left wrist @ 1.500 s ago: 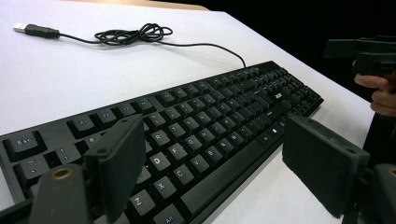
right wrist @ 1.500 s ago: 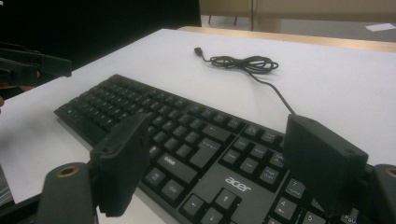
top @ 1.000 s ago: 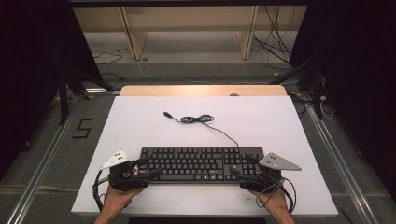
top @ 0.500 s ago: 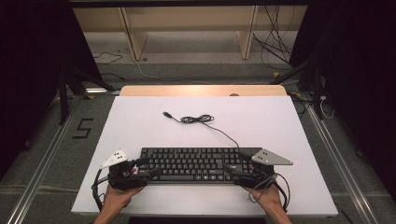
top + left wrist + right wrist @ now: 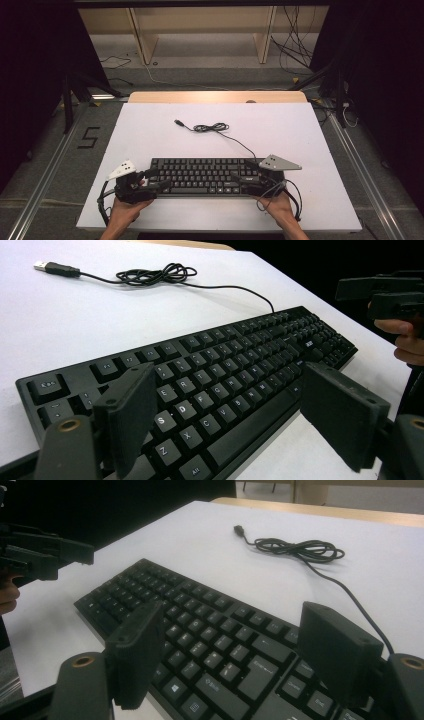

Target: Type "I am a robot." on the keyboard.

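Black keyboard, full-size with number pad, lying flat on the near half of the white table, long side parallel to the near edge, keys facing up. Its thin black cable leaves the back edge toward the right end, runs up the table to a loose coil and ends in a USB plug resting on the bare surface, well apart from the keyboard. Left gripper, held in the person's left hand, at the keyboard's left end: jaws spread wide, one over the key rows near the left edge, the other out past the front edge above the table; whether either pad touches the keyboard cannot be told. Right gripper, held in the right hand, at the right end: jaws likewise spread wide over the keys, nothing clamped between them; contact with the keys cannot be told. Each gripper carries a grey three-cornered plate on top and a trailing cable looping beside the wrist. Beyond the table's far edge: a wooden board, grey floor, pale shelf uprights and loose black wires.
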